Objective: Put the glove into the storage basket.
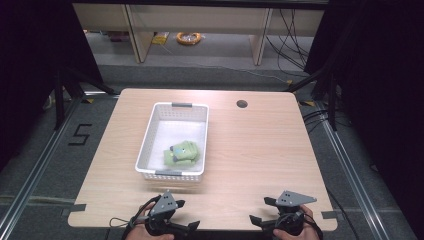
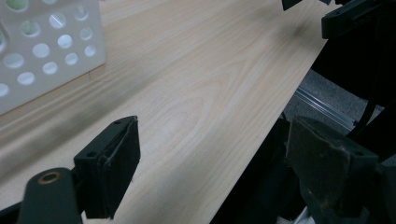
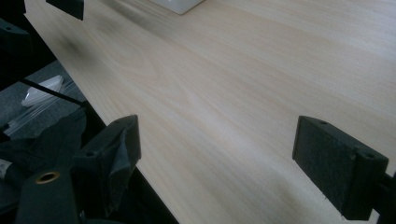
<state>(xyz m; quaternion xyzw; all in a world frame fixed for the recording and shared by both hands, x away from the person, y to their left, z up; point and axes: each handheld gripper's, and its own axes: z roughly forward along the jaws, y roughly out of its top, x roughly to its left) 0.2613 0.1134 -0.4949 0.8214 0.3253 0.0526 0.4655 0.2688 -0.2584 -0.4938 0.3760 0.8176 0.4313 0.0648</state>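
High view shows both hands at the near edge of the table (image 1: 260,150), at about 6 o'clock. The left gripper (image 1: 192,214) and the right gripper (image 1: 257,210) both have their jaws spread wide, with nothing between them; the pads (image 2: 114,170) of the left one stand well apart, and so do the pads (image 3: 334,163) of the right one.

The green cloth item (image 1: 181,153) lies inside the white basket (image 1: 145,145), in its near right corner, at about 11 o'clock from the left gripper.

I think the main risk is the perforated near wall: it stands between the grippers and the cloth, so a low reach could push the light basket away. A pinch may also catch only one layer.

A round cable hole (image 1: 242,104) sits at 12 o'clock, far from the work.
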